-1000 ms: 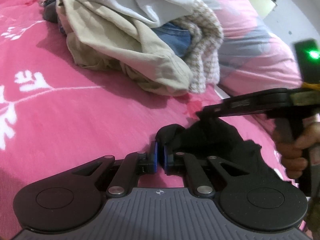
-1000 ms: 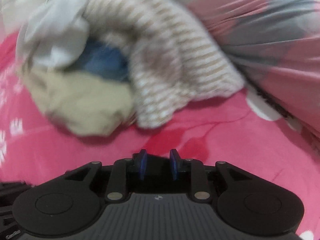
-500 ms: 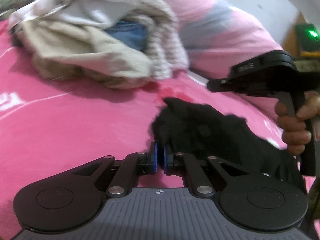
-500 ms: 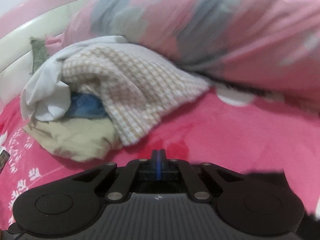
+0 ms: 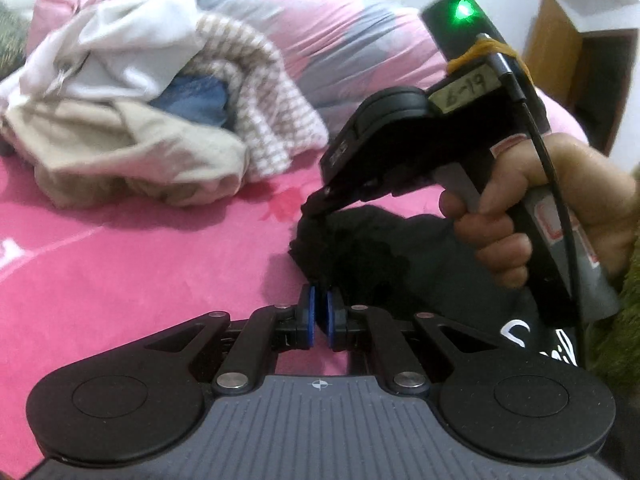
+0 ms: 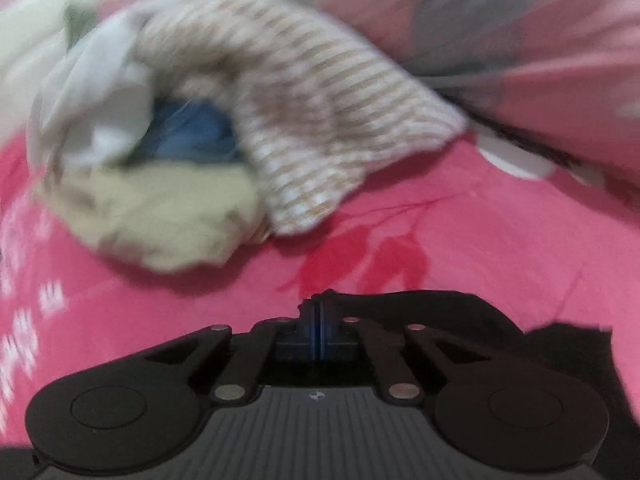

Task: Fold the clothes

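Note:
A black garment (image 5: 380, 256) with white lettering lies bunched on the pink bed sheet (image 5: 120, 280). My left gripper (image 5: 319, 312) sits at its near edge; the blue pads are almost together, with dark cloth at their tips. My right gripper (image 5: 314, 206), held by a hand (image 5: 560, 208), pinches the garment's upper corner and lifts it a little off the sheet. In the right wrist view the right gripper (image 6: 320, 316) is shut, and the black garment (image 6: 440, 308) trails off to the right from its tips.
A pile of unfolded clothes (image 5: 140, 120) lies at the back left: white, beige, blue and a checked knit. The same pile (image 6: 200, 140) shows blurred in the right wrist view. Behind it a pink and grey quilt (image 5: 320, 20) is heaped. A wooden door (image 5: 560, 52) stands far right.
My right gripper went from open to shut on the black garment's corner and raised it. The left gripper stayed at the garment's near edge while the view swung toward the right gripper.

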The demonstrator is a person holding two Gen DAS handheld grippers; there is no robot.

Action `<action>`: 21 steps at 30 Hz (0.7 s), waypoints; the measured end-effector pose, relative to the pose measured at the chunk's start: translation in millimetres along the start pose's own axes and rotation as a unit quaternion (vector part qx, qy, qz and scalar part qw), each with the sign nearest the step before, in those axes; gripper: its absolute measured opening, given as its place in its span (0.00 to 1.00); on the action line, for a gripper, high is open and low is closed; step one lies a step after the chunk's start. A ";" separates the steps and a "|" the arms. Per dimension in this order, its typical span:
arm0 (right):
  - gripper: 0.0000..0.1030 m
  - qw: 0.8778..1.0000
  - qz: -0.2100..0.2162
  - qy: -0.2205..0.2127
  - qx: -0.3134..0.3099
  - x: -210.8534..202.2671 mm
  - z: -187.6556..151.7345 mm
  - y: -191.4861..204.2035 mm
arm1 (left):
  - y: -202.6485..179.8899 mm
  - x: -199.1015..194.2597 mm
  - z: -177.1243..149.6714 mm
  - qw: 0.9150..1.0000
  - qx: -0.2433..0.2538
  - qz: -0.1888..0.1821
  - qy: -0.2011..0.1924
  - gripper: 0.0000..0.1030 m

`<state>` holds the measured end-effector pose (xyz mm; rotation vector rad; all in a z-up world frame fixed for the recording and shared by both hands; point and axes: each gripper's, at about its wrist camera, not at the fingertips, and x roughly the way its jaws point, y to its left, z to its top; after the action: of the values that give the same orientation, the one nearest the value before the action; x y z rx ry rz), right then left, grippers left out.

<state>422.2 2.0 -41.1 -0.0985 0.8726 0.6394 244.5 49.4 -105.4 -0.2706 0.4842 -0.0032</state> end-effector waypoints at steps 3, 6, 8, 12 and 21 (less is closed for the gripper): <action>0.01 0.991 0.058 -0.072 0.096 -34.4 -11.0 -36.4 | -11.0 -4.4 -1.1 0.999 0.036 -0.012 -0.015 0.04; 0.01 0.967 0.088 -0.124 0.206 -60.1 -38.8 -83.0 | -26.8 -10.2 -5.1 0.995 0.087 -0.031 -0.028 0.04; 0.01 0.948 0.089 -0.133 0.276 -66.0 -62.3 -114.1 | -34.7 -13.2 -7.8 0.992 0.113 -0.042 -0.031 0.04; 0.03 0.900 0.082 -0.103 0.415 -56.9 -109.8 -169.1 | -44.5 -11.3 -13.4 0.987 0.149 -0.056 -0.015 0.05; 0.11 0.923 0.029 -0.107 0.368 -84.3 -100.9 -151.1 | -42.1 -2.1 -15.1 0.987 0.149 -0.064 0.014 0.06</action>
<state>398.4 -194.7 -70.5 0.6683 0.8543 0.3339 238.2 5.0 -106.4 -0.0080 0.4863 -0.2032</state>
